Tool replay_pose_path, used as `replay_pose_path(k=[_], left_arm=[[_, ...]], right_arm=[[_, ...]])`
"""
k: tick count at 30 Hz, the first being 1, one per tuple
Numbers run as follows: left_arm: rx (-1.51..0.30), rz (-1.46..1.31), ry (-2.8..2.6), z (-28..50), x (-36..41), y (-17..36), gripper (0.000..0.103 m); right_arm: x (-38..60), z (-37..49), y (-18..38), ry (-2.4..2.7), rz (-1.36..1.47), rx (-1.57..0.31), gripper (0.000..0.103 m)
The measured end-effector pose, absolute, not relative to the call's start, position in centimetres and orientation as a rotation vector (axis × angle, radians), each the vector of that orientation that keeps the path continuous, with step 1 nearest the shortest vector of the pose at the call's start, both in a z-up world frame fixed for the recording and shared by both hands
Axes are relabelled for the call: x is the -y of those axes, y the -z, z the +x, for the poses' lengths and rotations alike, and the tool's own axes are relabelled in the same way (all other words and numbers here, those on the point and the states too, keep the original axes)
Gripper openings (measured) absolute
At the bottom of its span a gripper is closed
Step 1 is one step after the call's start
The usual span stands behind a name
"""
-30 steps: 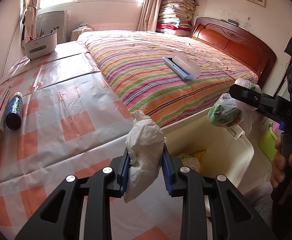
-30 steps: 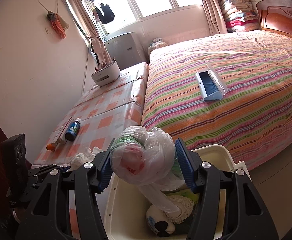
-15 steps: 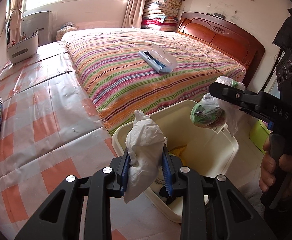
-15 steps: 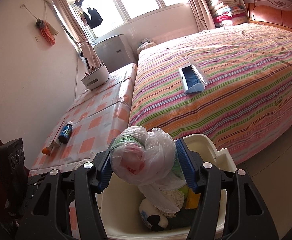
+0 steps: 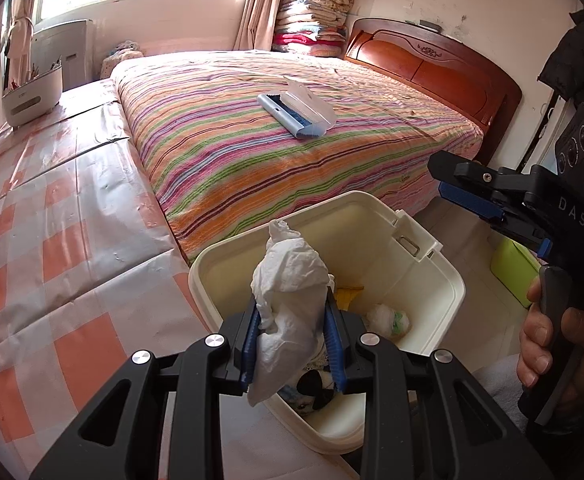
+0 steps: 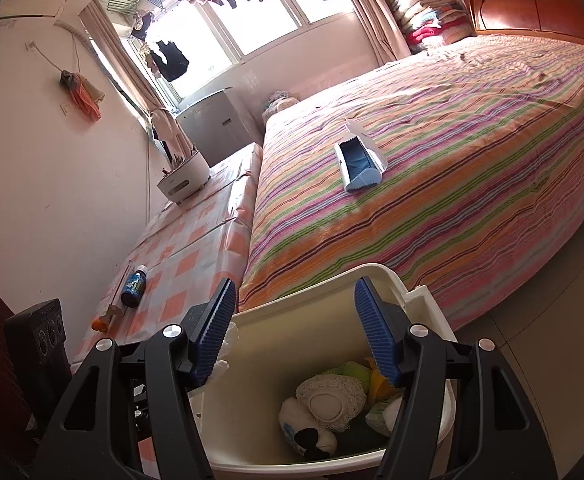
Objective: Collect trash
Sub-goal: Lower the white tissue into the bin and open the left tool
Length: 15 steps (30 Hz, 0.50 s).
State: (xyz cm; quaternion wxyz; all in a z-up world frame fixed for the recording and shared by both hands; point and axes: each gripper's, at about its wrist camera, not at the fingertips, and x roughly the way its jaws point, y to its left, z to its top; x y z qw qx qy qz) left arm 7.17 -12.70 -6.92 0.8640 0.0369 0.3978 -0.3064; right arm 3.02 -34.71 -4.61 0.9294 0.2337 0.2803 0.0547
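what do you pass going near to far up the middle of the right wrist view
open right tongs → white bin with trash → striped bed → blue and white brush → window

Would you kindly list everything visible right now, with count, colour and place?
Crumpled tissue: one, white, clamped in left gripper above bin.
Plastic trash bin: one, cream, on the floor at the bed's foot, holding assorted trash.
Lint brush: one, blue-white, on striped bed.
Bottle: one, dark blue, lying on checked orange cover.
Desk organiser: one, white, far end of cover.
Left gripper: black, blue pads, shut.
Right gripper: jaws just opening, empty, over bin.
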Motion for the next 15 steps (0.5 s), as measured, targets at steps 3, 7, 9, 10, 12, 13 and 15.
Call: replay_pose_path(k=[3, 7, 9, 10, 12, 13, 15], left_arm=[[-0.837, 0.077, 0.641, 7.18, 12.63, 6.96, 0.028], [-0.844, 0.073, 0.641, 7.4, 12.65, 7.09, 0.028], [-0.849, 0.075, 0.644, 7.44, 12.77, 7.18, 0.028], [-0.849, 0.076, 0.644, 7.42, 12.83, 7.23, 0.03], [-0.847, 0.085, 0.644, 7.33, 13.0, 7.29, 0.03], [-0.844, 0.088, 0.643, 7.29, 13.05, 7.32, 0.03], [-0.847, 0.088, 0.647, 7.33, 13.15, 7.4, 0.03]], right_arm=[[34.91, 2.89, 4.56, -0.106, 0.486, -0.565, 0.062], [34.84, 2.98, 4.53, -0.107, 0.486, -0.563, 0.062], [34.66, 3.06, 4.51, -0.109, 0.487, -0.562, 0.062], [34.56, 3.06, 4.47, -0.108, 0.485, -0.56, 0.062], [34.53, 3.06, 4.46, -0.109, 0.485, -0.558, 0.062], [34.54, 3.06, 4.48, -0.11, 0.486, -0.559, 0.062], [34.64, 3.05, 4.48, -0.11, 0.485, -0.56, 0.062]])
